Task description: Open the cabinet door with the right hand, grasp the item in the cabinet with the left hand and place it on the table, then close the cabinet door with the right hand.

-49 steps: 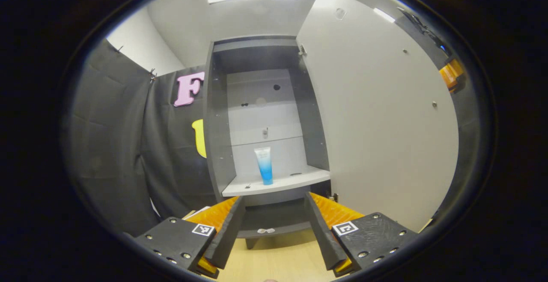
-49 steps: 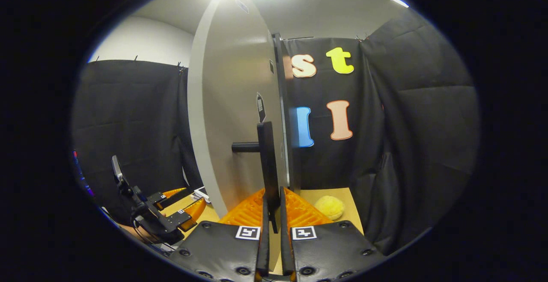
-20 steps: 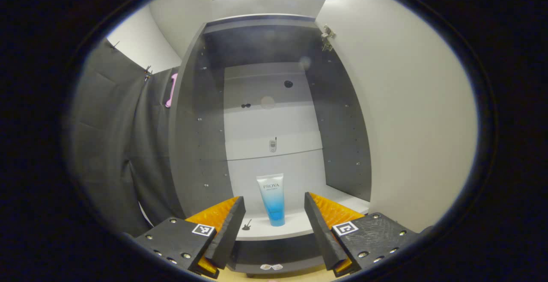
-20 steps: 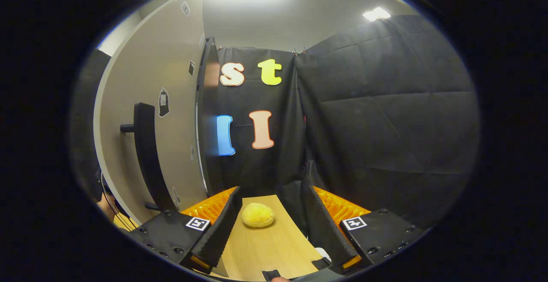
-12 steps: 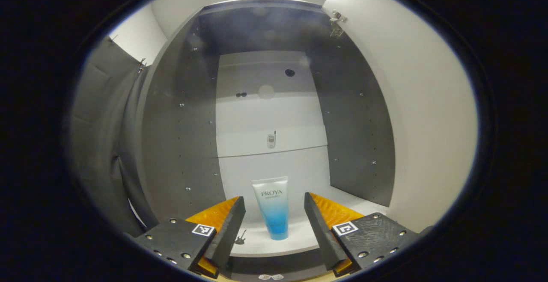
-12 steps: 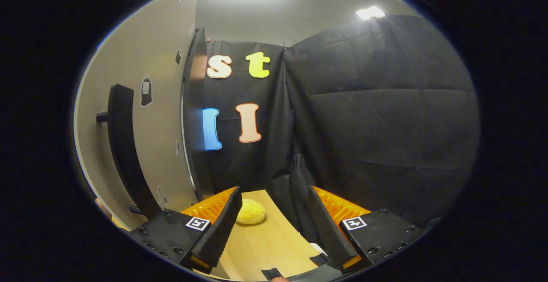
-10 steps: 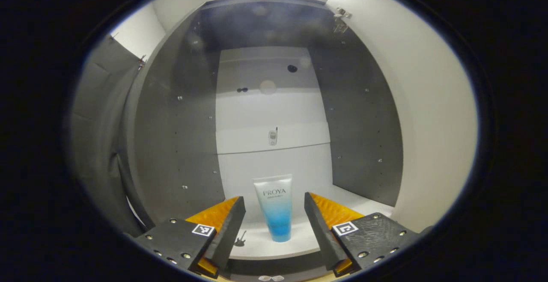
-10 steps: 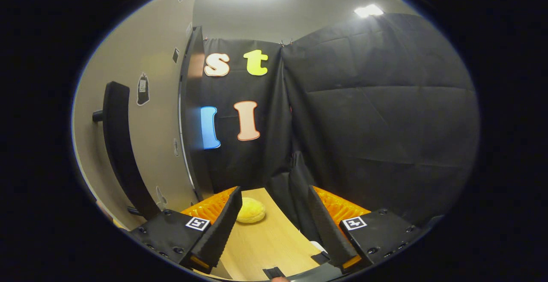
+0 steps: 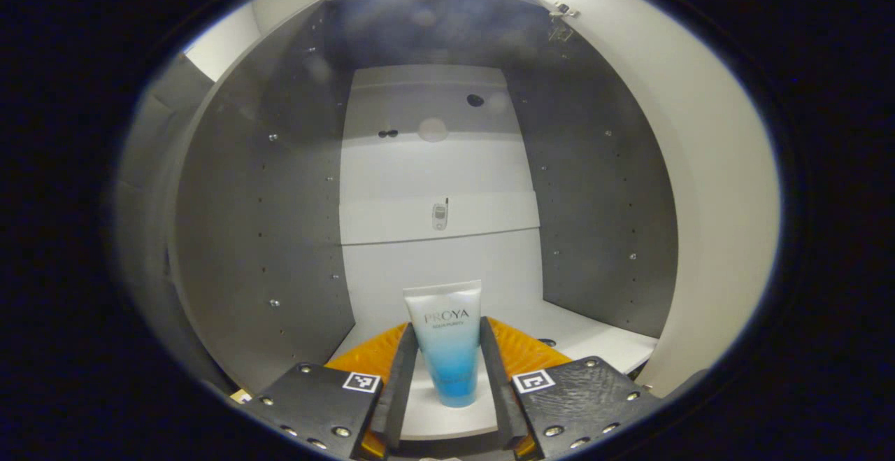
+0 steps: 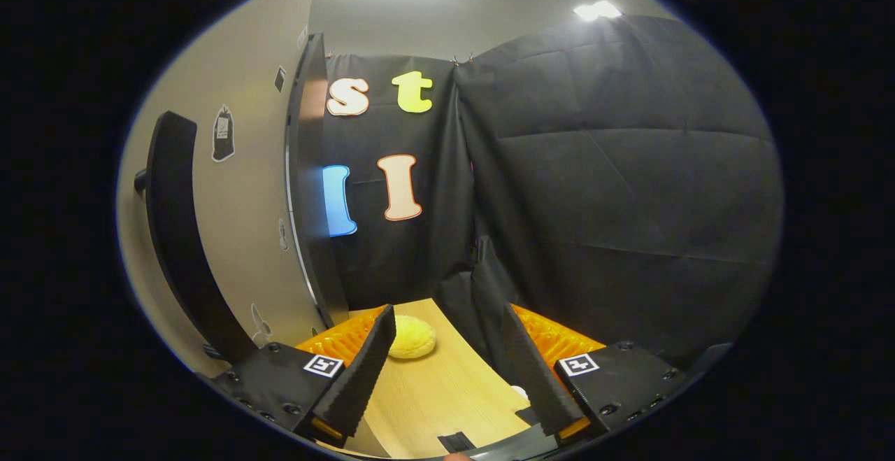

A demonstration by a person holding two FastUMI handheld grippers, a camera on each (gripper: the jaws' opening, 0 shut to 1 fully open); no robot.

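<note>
Grey cabinet interior ahead, white shelf low in the left gripper view, door swung wide on the right. Tube upright near the shelf's front edge. Left gripper now clenched around the tube, both fingers against its sides; half a second ago spread wide with the tube well ahead between them. Grasp looks made, so lifting out and setting down on the table comes next. Compared with the earliest frame: cabinet far closer, right gripper off the handle and standing released, jaws wide over the table near a yellow ball. Door opening done; closing not yet done.
</note>
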